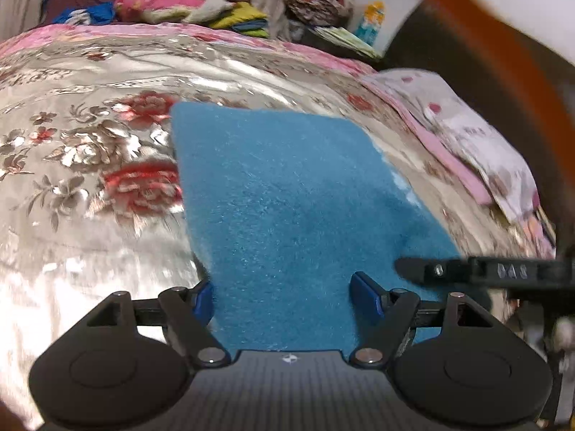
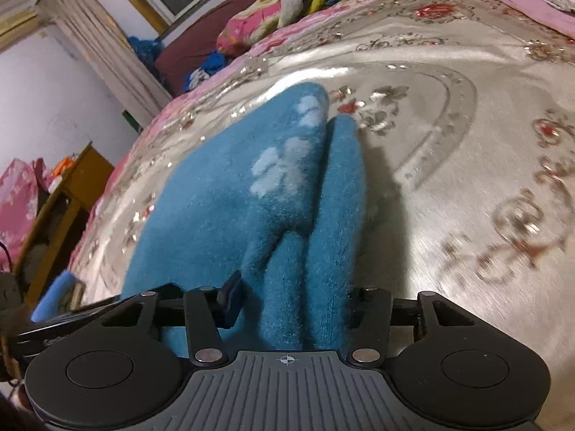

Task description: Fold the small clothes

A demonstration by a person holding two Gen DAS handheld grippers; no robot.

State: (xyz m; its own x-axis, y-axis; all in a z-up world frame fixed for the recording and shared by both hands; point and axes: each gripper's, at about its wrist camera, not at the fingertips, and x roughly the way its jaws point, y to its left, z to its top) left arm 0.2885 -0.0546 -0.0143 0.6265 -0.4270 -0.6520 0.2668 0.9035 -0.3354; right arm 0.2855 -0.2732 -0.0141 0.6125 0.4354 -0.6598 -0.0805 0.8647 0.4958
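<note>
A fuzzy teal cloth (image 1: 287, 194) lies on a shiny floral bedspread (image 1: 90, 186). In the left wrist view it spreads flat, and my left gripper (image 1: 285, 296) is open with its blue pads on either side of the cloth's near edge. In the right wrist view the same cloth (image 2: 251, 194) shows pale paw prints and a raised fold. My right gripper (image 2: 291, 294) straddles that fold with its jaws apart; the right pad is hidden by cloth. The right gripper's black finger (image 1: 478, 271) shows at the cloth's right edge in the left wrist view.
Folded pink and white clothes (image 1: 478, 143) lie at the bed's right edge. Pillows and bright clothes (image 1: 187, 0) are piled at the head of the bed. A wooden table (image 2: 61, 208) stands left of the bed in the right wrist view.
</note>
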